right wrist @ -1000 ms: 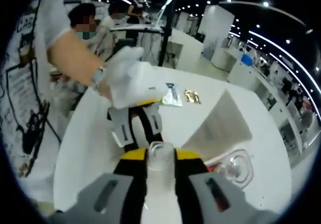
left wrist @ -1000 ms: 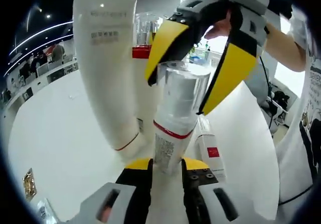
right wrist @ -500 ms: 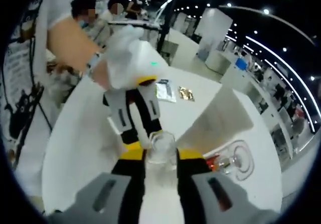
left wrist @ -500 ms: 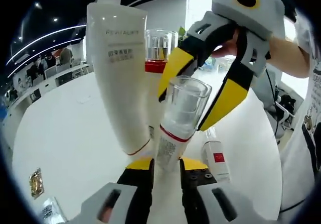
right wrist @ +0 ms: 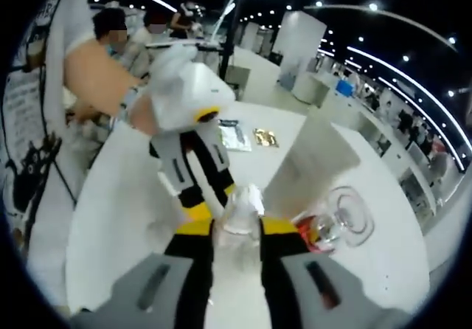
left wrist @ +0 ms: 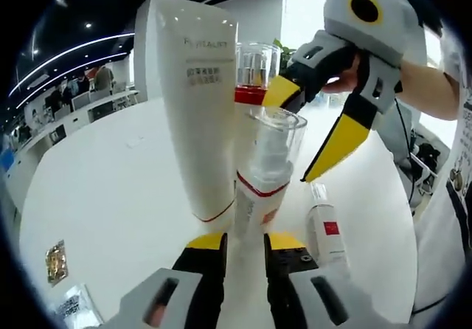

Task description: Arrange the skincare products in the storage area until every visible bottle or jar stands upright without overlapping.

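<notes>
Left gripper view: left claw (left wrist: 243, 249) clenched on the base of a pump bottle (left wrist: 262, 181) with clear cap and red band, tilted over the white tabletop (left wrist: 110, 189). Just beside it, a tall white tube (left wrist: 199, 108) on its cap, printed with grey lettering too blurred to read. Behind, a second clear-capped, red-banded bottle (left wrist: 257, 74). Flat on the tabletop to the right, a small white bottle (left wrist: 324, 229) with a red square label. Right claw (left wrist: 324, 122) above, jaws spread, apart from the cap. Two sachets (left wrist: 66, 277) at lower left.

Right gripper view: right claw (right wrist: 236, 229) released around the clear cap (right wrist: 240, 211). Left claw (right wrist: 195, 170) beyond, gripping the same bottle from below. Tube (right wrist: 310, 167) alongside.
</notes>
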A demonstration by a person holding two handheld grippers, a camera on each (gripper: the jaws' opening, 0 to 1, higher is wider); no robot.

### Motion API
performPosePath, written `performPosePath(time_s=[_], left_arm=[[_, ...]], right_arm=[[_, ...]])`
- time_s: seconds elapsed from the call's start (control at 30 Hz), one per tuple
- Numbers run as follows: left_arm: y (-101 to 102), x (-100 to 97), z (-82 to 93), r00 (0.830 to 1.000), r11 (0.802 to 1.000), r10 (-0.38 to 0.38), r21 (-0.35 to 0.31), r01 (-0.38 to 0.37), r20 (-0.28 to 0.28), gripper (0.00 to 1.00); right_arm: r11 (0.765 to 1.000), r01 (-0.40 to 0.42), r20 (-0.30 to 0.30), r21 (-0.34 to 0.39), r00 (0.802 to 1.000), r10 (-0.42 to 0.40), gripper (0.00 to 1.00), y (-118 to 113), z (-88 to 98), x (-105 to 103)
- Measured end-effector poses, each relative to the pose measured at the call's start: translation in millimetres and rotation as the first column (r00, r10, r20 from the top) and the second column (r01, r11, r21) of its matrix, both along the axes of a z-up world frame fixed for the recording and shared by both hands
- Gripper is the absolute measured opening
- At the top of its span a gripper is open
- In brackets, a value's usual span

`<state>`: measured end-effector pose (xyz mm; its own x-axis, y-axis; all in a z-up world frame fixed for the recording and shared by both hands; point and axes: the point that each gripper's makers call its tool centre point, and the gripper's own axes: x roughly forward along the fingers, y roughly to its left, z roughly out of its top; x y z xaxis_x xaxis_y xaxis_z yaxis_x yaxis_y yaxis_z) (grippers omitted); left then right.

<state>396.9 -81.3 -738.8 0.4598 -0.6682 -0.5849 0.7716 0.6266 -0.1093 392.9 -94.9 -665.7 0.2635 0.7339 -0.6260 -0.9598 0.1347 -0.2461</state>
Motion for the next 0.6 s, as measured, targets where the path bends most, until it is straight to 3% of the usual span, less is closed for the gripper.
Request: performPosePath(time_s=[0.23, 0.37, 0.5, 0.57, 0.6], left_arm=[[-1.6, 2.7, 1.2, 1.000, 1.000, 0.018, 0.001, -0.018, 0.010, 0.20], [-4.3, 1.7, 5.4, 1.000, 1.000, 0.014, -0.007, -0.014, 0.017, 0.20], [-6.0, 0.6, 5.1, 1.000, 1.000, 0.007, -0.010, -0.007, 0.015, 0.19], [-5.7, 0.7, 2.9, 1.000, 1.000, 0.011, -0.001, -0.011, 0.013, 0.19], [-5.7, 0.6, 2.1, 1.000, 1.000, 0.012, 0.002, -0.012, 0.012, 0.19]], right_arm=[[1.000, 0.030, 0.021, 0.005, 0.999, -0.030, 0.22, -6.8, 5.0, 3.6], [0.993, 0.109, 0.067, 0.053, 0.991, -0.112, 0.23, -20.6, 23.1, 2.2], [0.973, 0.192, -0.026, 0.128, 0.981, -0.190, 0.23, -22.1, 16.9, -17.3], [0.948, 0.278, -0.104, 0.155, 0.959, -0.264, 0.23, -20.7, -5.1, -20.4], [0.949, 0.285, -0.135, 0.137, 0.954, -0.267, 0.22, -19.1, -16.6, -23.1]])
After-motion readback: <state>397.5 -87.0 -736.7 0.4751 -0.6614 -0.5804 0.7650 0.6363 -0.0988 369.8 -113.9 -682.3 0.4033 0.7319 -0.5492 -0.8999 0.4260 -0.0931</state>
